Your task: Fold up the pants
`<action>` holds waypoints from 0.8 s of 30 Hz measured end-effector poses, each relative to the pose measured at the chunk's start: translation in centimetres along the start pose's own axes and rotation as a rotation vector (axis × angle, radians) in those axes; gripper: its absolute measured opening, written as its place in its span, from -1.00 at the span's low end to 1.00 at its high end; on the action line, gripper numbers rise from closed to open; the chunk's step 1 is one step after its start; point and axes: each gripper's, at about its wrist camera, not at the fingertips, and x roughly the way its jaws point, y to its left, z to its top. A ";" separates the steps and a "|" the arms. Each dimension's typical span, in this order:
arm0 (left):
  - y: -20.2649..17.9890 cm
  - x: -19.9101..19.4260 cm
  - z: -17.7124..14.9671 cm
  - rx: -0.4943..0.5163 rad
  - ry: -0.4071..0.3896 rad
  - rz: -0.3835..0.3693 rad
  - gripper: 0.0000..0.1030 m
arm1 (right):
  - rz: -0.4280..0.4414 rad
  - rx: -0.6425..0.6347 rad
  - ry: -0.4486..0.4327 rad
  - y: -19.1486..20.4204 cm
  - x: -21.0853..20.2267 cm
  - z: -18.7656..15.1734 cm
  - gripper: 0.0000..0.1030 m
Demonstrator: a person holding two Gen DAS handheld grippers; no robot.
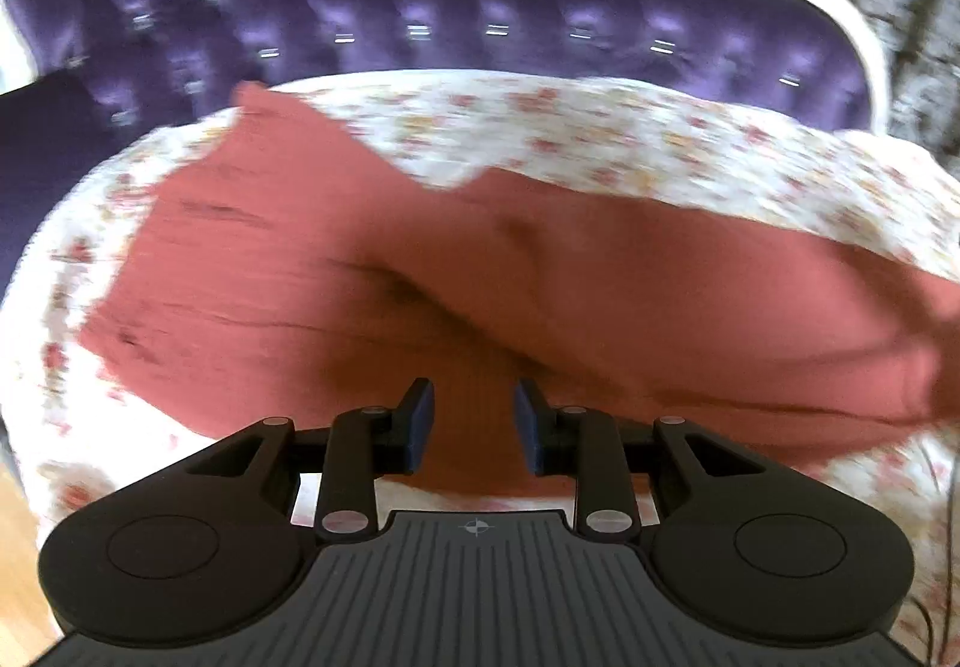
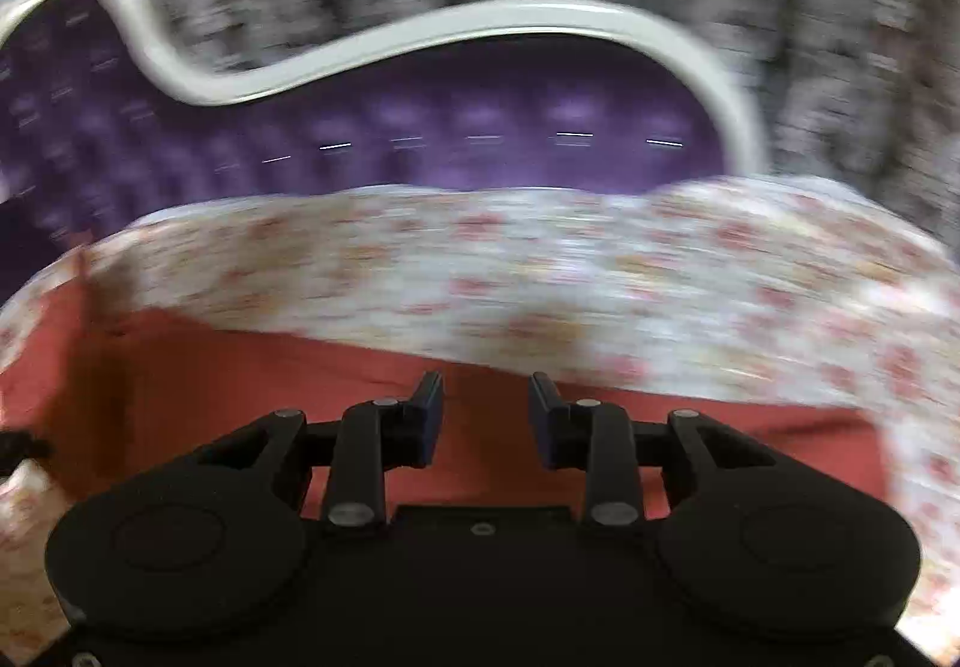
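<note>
Left gripper (image 1: 474, 421) and right gripper (image 2: 486, 415) hang above the red pants (image 1: 372, 271) spread on a floral bed (image 1: 600, 126), jaws partly open and empty. The cloth lies rumpled; a fold made over those creases could set unevenly.

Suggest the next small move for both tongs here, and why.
Probably lower the left tongs onto the pants for a fresh pinch: both tongs stand open and empty, the right too, and the cloth lies bunched and creased on the bedsheet.
</note>
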 end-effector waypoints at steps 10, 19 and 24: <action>11.8 8.0 5.6 -0.196 0.087 0.186 -0.44 | 0.351 -0.201 -0.004 16.5 6.6 2.3 0.09; 17.3 12.8 8.5 -0.278 0.125 0.210 -0.42 | 0.471 -0.343 -0.070 27.2 11.4 3.8 0.46; 16.8 12.8 8.5 -0.253 0.129 0.217 -0.42 | 0.460 -0.395 -0.035 30.7 14.9 4.2 0.46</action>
